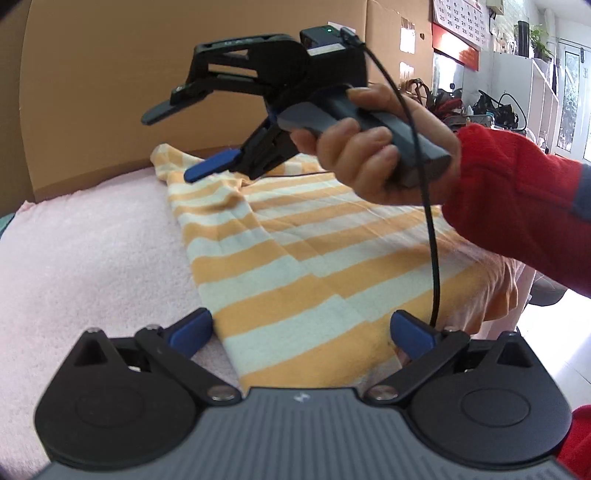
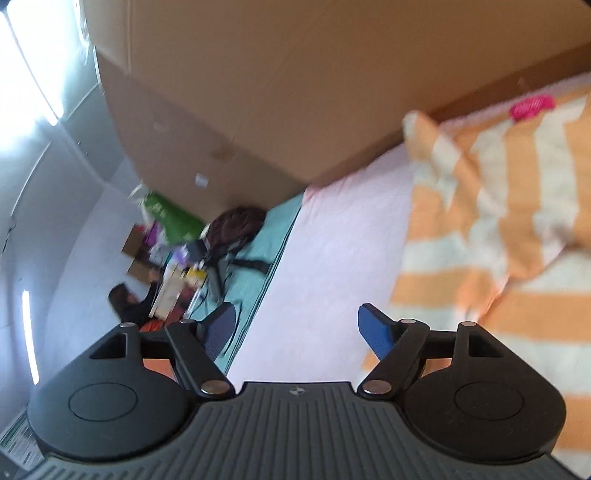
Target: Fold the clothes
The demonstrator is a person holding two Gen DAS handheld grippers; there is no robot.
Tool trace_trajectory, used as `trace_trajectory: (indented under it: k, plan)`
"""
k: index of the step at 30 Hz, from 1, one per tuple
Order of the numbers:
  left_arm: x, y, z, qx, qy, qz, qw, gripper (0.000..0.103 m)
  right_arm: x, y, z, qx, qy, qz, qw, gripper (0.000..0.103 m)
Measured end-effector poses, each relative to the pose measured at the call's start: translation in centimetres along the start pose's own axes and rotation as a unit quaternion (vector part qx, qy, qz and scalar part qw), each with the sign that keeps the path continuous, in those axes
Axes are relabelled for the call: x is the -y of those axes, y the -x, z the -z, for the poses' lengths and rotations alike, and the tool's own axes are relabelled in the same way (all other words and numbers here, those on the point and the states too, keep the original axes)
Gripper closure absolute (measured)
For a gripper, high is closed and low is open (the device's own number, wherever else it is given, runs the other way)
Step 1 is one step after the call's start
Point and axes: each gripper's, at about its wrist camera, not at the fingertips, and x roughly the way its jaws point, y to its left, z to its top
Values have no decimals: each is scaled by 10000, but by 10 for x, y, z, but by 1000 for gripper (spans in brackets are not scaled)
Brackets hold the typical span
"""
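An orange-and-white striped garment (image 1: 314,266) lies flat on a pink towel (image 1: 92,258), one sleeve bunched at its far left corner. My left gripper (image 1: 301,330) is open low over the garment's near edge, which lies between the pads without being pinched. A hand in a red sleeve (image 1: 517,192) holds my right gripper (image 1: 181,142) above the bunched sleeve, jaws apart and empty. The right wrist view is blurred and tilted. There the right gripper (image 2: 297,328) stands open over the pink towel (image 2: 332,240), with the garment (image 2: 498,229) to its right and a pink label (image 2: 532,105) at the collar.
A large cardboard box (image 1: 147,74) walls off the back of the towel. A black cable (image 1: 432,240) hangs from the right gripper across the garment. Beyond the towel's edge are a teal mat (image 2: 258,258), a dark backpack (image 2: 236,225) and floor clutter. A calendar (image 1: 461,22) hangs far right.
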Motion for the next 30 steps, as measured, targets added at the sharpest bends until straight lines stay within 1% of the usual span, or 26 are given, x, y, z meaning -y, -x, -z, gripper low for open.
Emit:
trace_trajectory:
  k: [1,2,3,4,5,6,7,8,9,11,12,13,14,15,16,17,18,19,20,22,23,24,25,28,29,30]
  plan:
    - [-1,0,-2,-45,-22,27,10000,1,3,-7,6,-192,-45,176,9997,26]
    - [-1,0,-4,-91,-43,53,9999,1,9,-11,9,-171,-53,350,9992,33]
    - [-2,0,-6,-134,-58,79,9999,1,16,-10,9,-10,-129,437,9990,52]
    - [-3,1,-8,-148,-19,100,9998,1,25,-6,6,210,-390,495,9978,65]
    - [-4,5,-12,-91,34,102,9999,1,33,2,6,434,-665,388,9961,66]
    - [-3,9,-15,0,58,86,9999,1,38,10,8,652,-913,198,9935,52]
    - [-2,13,-18,100,72,92,9999,1,38,14,12,662,-987,-162,9928,32]
    - [-1,16,-20,184,92,135,9997,1,33,11,18,523,-955,-511,9927,28]
    - [-1,17,-22,230,136,223,9994,1,25,4,24,314,-885,-624,9936,27]
    - [0,7,-21,64,271,360,9990,1,4,-9,32,127,-402,-14,9991,34]
    - [1,1,-19,-61,336,414,9986,1,-4,-11,33,190,-115,393,9990,43]
    - [2,-6,-17,-170,334,367,9986,1,-10,-12,33,317,177,818,9960,56]
    - [9,-5,-14,-136,138,188,9996,1,-11,-8,34,486,221,1036,9932,61]
    - [15,-4,-11,-108,-52,19,9999,1,-10,-4,36,676,140,1152,9909,57]
    - [20,-3,-10,-123,-182,-52,9997,1,-11,-2,39,663,113,953,9932,38]
    - [21,-1,-9,-135,-197,-9,9997,1,-13,-2,44,547,113,596,9967,30]
    - [22,1,-8,-144,-210,32,9997,1,-15,-6,50,427,154,418,9981,27]
    - [21,2,-8,-141,-207,49,9997,1,-19,-10,57,306,214,331,9988,27]
    - [21,2,-7,-147,-222,20,9996,1,-18,-9,62,342,272,431,9981,29]
    - [24,2,-6,-174,-294,-45,9994,1,-8,2,67,568,228,709,9956,57]
    - [25,2,-6,-188,-334,-66,9992,1,3,17,69,782,-89,667,9947,63]
    - [26,3,-5,-211,-395,-85,9990,1,15,34,71,1048,-474,587,9916,64]
    - [29,4,-3,-235,-492,-118,9984,1,27,51,74,1311,-858,506,9863,62]
    - [33,10,3,-273,-699,-141,9971,1,39,112,103,1899,-989,543,9753,45]
    - [34,13,4,-283,-721,-103,9969,1,41,132,114,2066,-969,594,9718,45]
    - [34,16,5,-290,-736,-58,9969,1,42,151,126,2254,-973,744,9665,51]
